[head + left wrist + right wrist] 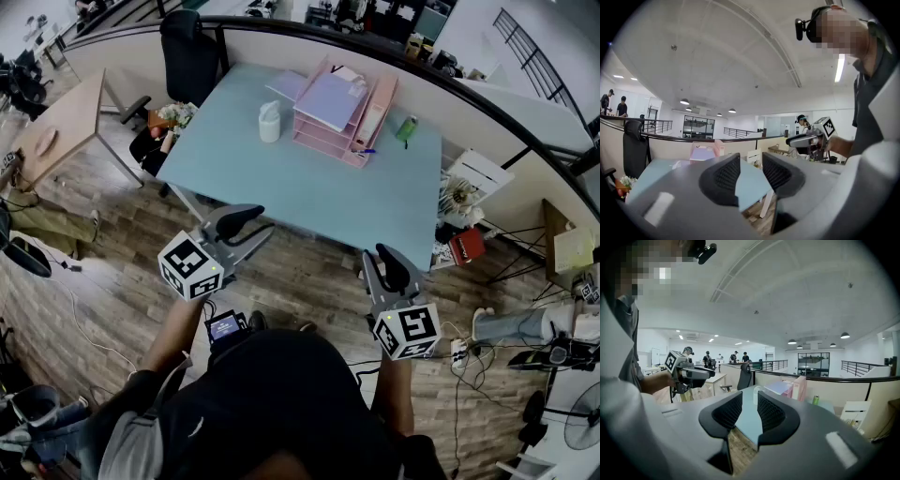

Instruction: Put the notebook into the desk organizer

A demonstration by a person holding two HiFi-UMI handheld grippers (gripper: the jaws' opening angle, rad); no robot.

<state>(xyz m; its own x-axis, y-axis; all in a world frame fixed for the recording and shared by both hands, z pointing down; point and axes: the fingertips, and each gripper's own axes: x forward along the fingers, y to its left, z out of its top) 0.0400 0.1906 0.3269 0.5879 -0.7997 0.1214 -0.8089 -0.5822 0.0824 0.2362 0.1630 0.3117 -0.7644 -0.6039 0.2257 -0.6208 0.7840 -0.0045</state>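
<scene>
A pink desk organizer [361, 127] stands at the back of the light blue table [309, 192], with a lavender notebook [328, 98] lying on its top tray. A second lavender sheet or notebook [286, 84] lies flat on the table to the organizer's left. Both grippers hang in the air in front of the table's near edge, well short of the organizer. My left gripper [266, 221] [751, 161] has its jaws nearly together and holds nothing. My right gripper [375, 253] [750, 399] is the same, a narrow slit and nothing in it.
A white cup-like container [269, 122] stands left of the organizer and a green can [407, 128] to its right. A blue pen [366, 150] lies at the organizer's front. A black chair [187, 52] stands at the far left corner, and cables and bags lie on the wooden floor.
</scene>
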